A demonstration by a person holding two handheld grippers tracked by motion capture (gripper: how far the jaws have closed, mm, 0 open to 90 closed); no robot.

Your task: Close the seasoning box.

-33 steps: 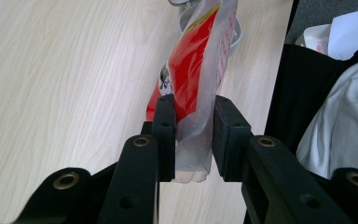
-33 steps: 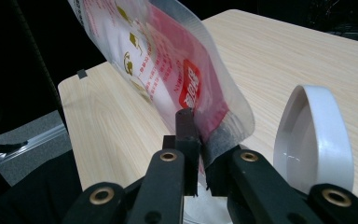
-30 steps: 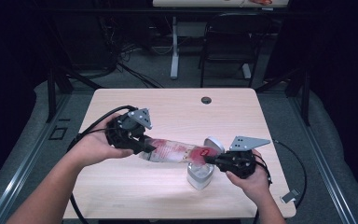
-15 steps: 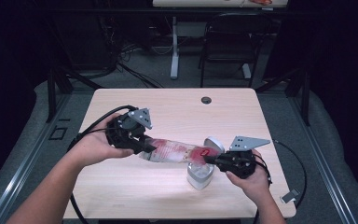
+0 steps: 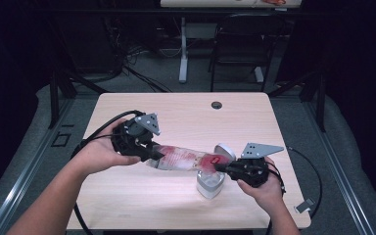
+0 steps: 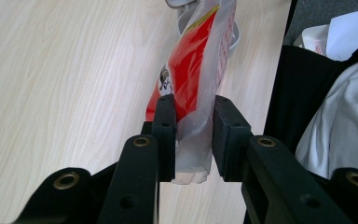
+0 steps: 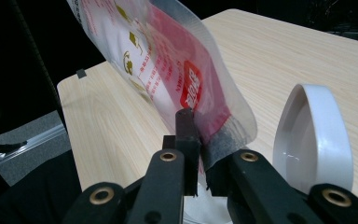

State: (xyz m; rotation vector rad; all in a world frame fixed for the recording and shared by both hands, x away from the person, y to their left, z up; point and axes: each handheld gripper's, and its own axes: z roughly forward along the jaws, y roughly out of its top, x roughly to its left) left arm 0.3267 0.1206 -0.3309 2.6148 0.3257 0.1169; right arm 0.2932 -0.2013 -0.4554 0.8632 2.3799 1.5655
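A clear plastic pouch (image 5: 183, 159) with red print hangs level over the table, stretched between both grippers. My left gripper (image 5: 155, 154) is shut on the pouch's sealed end; in the left gripper view the pouch (image 6: 191, 70) is pinched between the black pads (image 6: 165, 121). My right gripper (image 5: 221, 167) is shut on the other, red end; in the right gripper view the pouch (image 7: 168, 70) rises from the closed jaws of that gripper (image 7: 200, 156). A small white container (image 5: 209, 184) stands under the red end, its oval lid (image 5: 224, 151) flipped up, the lid (image 7: 312, 135) just right of the jaws.
The light wood table (image 5: 176, 117) has a black round grommet (image 5: 217, 105) near its far edge. Black cables (image 5: 98, 132) trail off the left side. A desk leg (image 5: 183, 49) and a chair (image 5: 237, 44) stand behind the table. Dark and white clothing (image 6: 335, 116) lies past the table edge.
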